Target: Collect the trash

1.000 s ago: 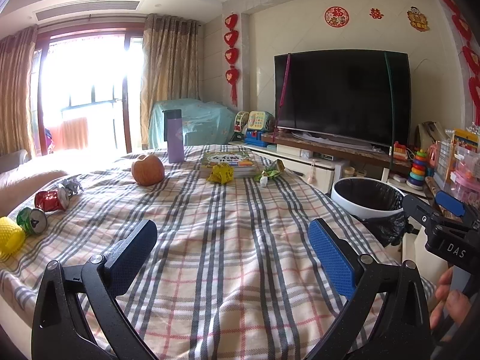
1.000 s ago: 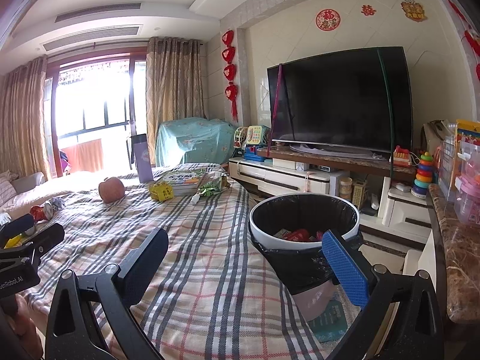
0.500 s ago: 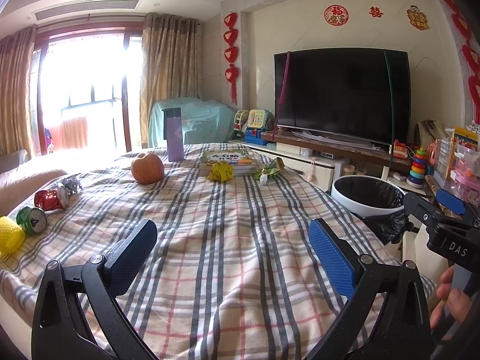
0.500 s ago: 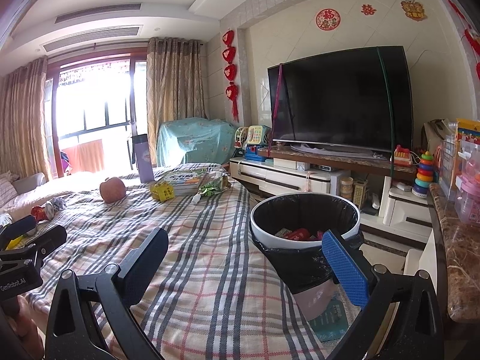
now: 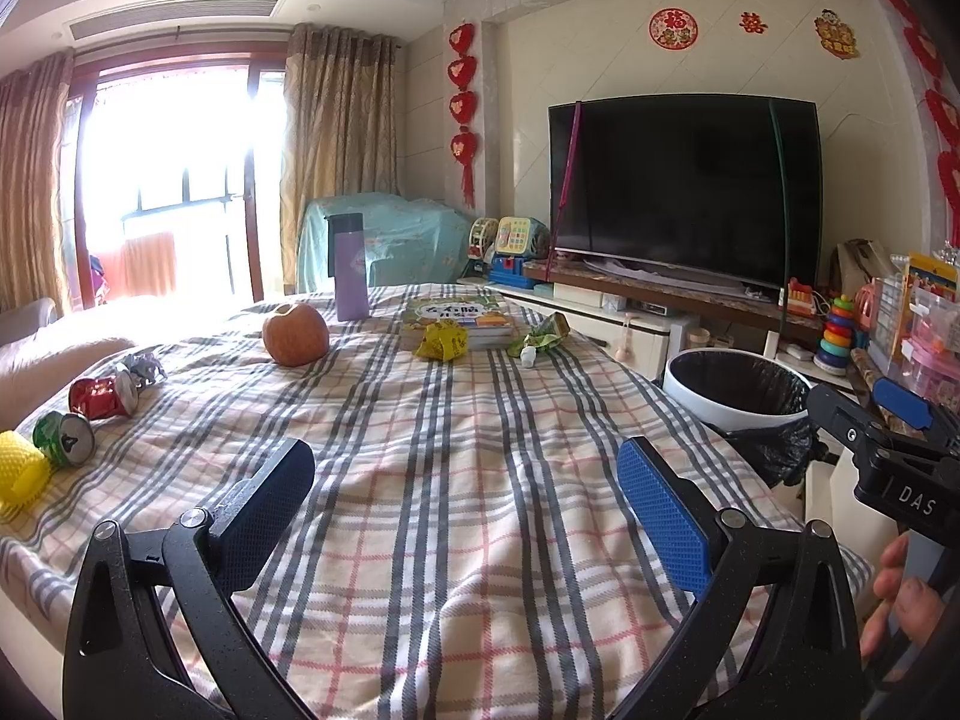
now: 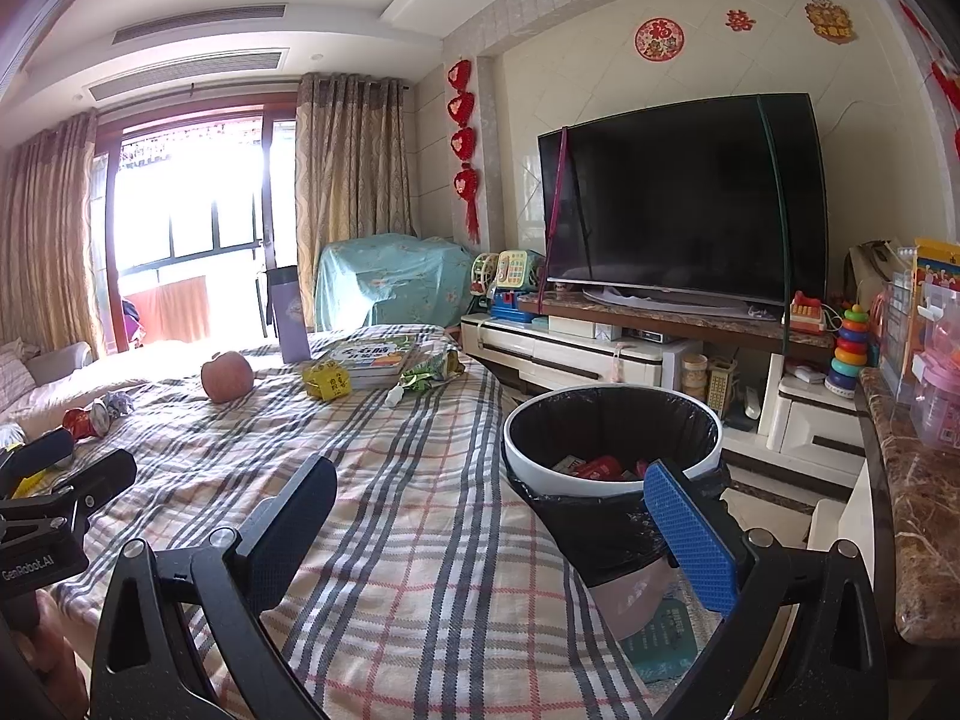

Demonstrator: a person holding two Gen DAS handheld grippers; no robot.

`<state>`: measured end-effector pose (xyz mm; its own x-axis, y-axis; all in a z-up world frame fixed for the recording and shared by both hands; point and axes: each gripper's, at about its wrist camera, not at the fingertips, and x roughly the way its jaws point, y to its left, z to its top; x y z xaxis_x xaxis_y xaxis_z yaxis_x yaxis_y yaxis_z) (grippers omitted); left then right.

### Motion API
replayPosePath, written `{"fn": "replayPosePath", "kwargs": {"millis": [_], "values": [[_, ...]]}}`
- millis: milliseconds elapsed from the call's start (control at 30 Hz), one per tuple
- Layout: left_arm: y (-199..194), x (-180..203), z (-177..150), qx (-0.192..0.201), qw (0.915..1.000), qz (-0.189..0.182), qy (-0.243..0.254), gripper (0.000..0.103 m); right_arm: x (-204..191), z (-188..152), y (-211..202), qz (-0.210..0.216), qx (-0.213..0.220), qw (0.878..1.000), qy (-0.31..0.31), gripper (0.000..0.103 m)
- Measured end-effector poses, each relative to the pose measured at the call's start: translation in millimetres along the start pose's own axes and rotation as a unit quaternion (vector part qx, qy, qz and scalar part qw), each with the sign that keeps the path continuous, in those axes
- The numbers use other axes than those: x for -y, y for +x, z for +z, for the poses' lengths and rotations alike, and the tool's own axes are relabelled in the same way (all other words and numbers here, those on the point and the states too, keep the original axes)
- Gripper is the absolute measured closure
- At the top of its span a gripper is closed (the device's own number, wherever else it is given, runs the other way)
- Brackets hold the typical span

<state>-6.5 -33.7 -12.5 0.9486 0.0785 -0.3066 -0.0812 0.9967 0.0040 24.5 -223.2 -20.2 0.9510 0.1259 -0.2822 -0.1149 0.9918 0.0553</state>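
Note:
My left gripper (image 5: 474, 504) hangs open and empty over the near part of the plaid tablecloth (image 5: 456, 456). Far ahead lie a crumpled yellow wrapper (image 5: 443, 341) and a green wrapper (image 5: 543, 336). At the left edge sit a crushed red can (image 5: 103, 396), a green can (image 5: 65, 438) and a yellow net sleeve (image 5: 21, 474). My right gripper (image 6: 498, 516) is open too, at the table's right edge, just short of the white bin with a black liner (image 6: 612, 438), which holds red packets. The yellow wrapper (image 6: 326, 381) and the green wrapper (image 6: 429, 372) show there as well.
An apple (image 5: 295, 333), a purple flask (image 5: 350, 269) and a stack of books (image 5: 462, 318) stand at the far end of the table. A TV (image 5: 684, 192) on a low cabinet and toys fill the right wall. A marble counter (image 6: 918, 504) borders the bin.
Both views have shifted very slightly; the grippers stay open and empty, and nothing on the table has moved.

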Motion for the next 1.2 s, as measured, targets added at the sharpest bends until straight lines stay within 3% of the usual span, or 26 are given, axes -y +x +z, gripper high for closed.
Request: {"fn": "replayPosePath", "kwargs": {"millis": [1200], "values": [[5.1,-3.9,-2.7,-0.007,1.0,0.003,0.002,0.0,-8.7,-0.5,1.1,0.005,-0.001,1.0,-0.002,0.0]]}}
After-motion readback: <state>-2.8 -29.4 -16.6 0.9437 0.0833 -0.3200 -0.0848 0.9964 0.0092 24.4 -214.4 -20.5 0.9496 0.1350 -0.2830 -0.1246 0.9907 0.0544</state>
